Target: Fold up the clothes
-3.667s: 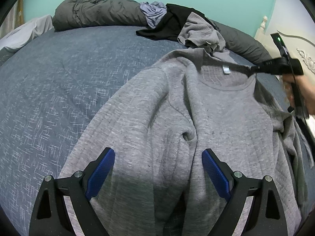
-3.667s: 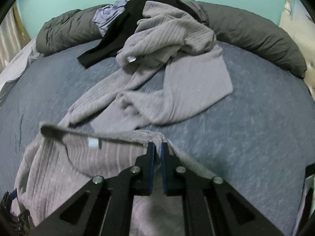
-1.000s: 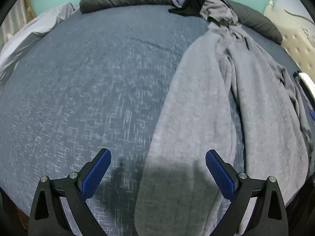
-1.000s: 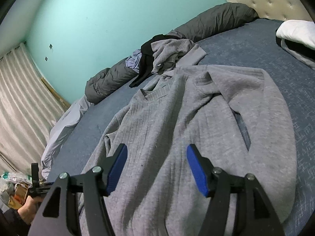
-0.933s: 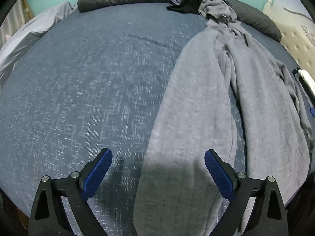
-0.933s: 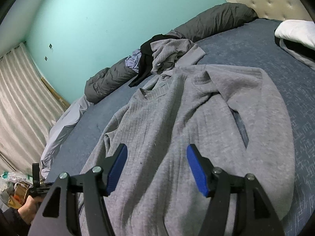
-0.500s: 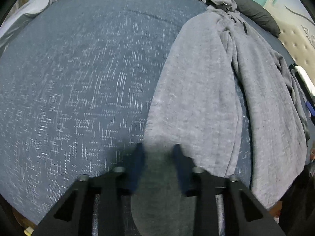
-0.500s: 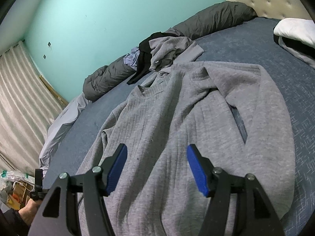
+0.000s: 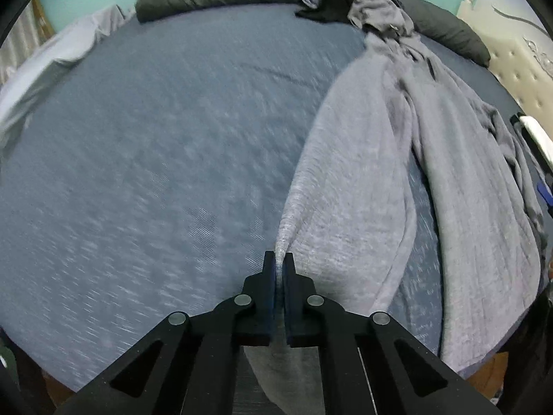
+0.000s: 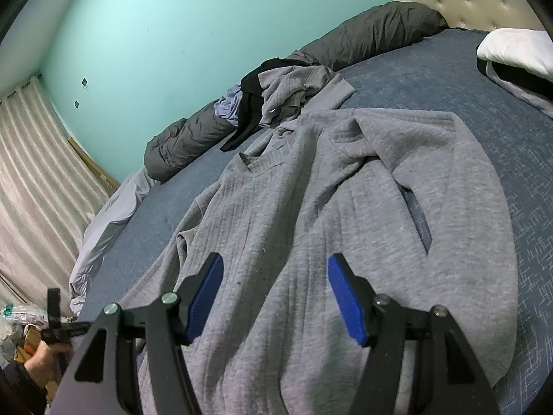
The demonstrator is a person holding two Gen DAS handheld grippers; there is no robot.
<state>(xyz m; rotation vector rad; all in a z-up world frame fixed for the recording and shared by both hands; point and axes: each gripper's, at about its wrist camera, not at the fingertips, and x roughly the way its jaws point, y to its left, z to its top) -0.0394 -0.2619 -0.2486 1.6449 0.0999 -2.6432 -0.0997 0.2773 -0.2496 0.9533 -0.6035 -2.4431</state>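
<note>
A grey knit sweater [image 10: 311, 214] lies spread on the blue bed cover [image 10: 466, 79], neck toward the far pile. In the left wrist view its long left sleeve [image 9: 345, 180] runs down the bed to my left gripper [image 9: 279, 259], which is shut on the sleeve's edge near the cuff. The sweater body [image 9: 477, 186] lies to the right of the sleeve. My right gripper [image 10: 274, 276] hovers open over the sweater's lower body, nothing between its blue pads [image 10: 204, 290]. The left gripper's handle [image 10: 55, 328] and a hand show at the lower left of the right wrist view.
A heap of clothes [image 10: 287, 93], grey, black and lilac, rests against a rolled dark duvet [image 10: 363, 41] at the far edge. A white pillow [image 10: 515, 48] lies at the right, pale bedding [image 9: 52, 58] at the left. The bed's near edge [image 9: 86, 384] drops off below my left gripper.
My left gripper went from wide open over the sleeve end to shut on its edge and has pulled it up slightly. The right gripper stays open and barely moved.
</note>
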